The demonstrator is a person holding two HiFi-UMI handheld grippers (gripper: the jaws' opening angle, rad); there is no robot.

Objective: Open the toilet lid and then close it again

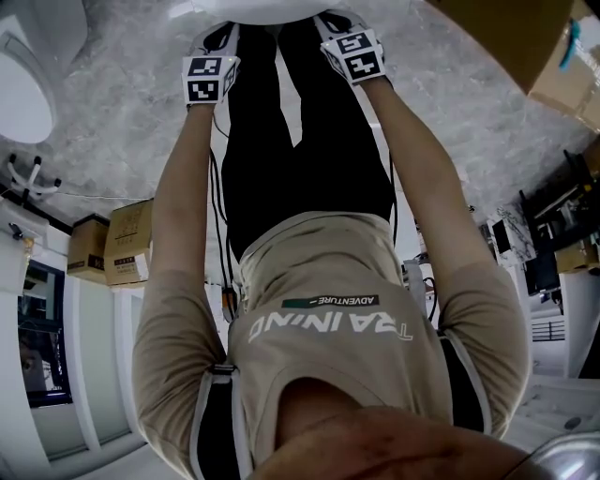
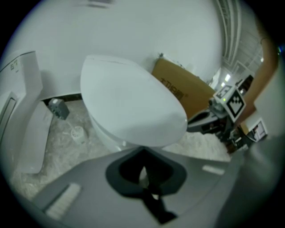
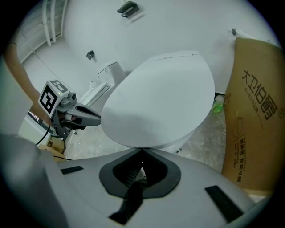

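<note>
The white toilet lid (image 2: 129,107) lies down over the bowl (image 2: 103,136); it also fills the right gripper view (image 3: 160,100) and shows only as a sliver at the top of the head view (image 1: 253,7). My left gripper (image 2: 142,150) has its jaws closed together at the lid's front rim, towards the left side. My right gripper (image 3: 142,150) is closed the same way on the rim's right side. Each one appears in the other's view, tips touching the lid edge: the left gripper (image 3: 95,117), the right gripper (image 2: 193,124). In the head view the marker cubes hide both sets of jaws.
A tall cardboard box (image 3: 254,111) leans on the wall right of the toilet, a green bottle (image 3: 217,107) beside it. Left of the toilet stand a white fixture (image 2: 22,111), a small grey object (image 2: 58,108) and a round white thing (image 2: 78,132) on the marbled floor. Behind the person lie more cartons (image 1: 112,244).
</note>
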